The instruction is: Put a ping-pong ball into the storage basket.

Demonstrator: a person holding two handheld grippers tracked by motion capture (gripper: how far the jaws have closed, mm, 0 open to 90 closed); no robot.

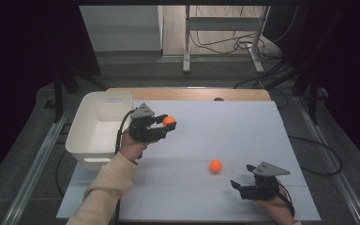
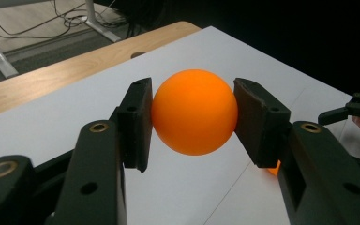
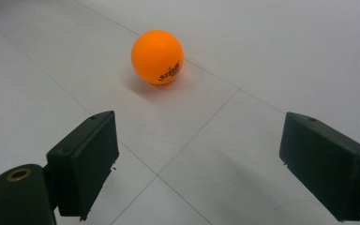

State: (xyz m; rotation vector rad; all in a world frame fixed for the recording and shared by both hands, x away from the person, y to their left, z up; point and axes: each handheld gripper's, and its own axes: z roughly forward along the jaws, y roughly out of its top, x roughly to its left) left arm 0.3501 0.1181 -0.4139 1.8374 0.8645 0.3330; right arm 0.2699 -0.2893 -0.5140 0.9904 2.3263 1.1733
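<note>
Second orange ball (image 2: 273, 168), seemingly, behind left tool's jaw

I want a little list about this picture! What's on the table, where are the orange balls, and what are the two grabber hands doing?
Table: white table top with thin seam lines
Box: white bin at the left edge of the table
Held ball: orange ball pinched between the jaws of the left gripper, beside the bin
Loose ball: second orange ball resting on the table, black print on it
Right gripper: right gripper, jaws wide apart, pointing at the loose ball, not touching it
Balls in bin: none seen
</note>
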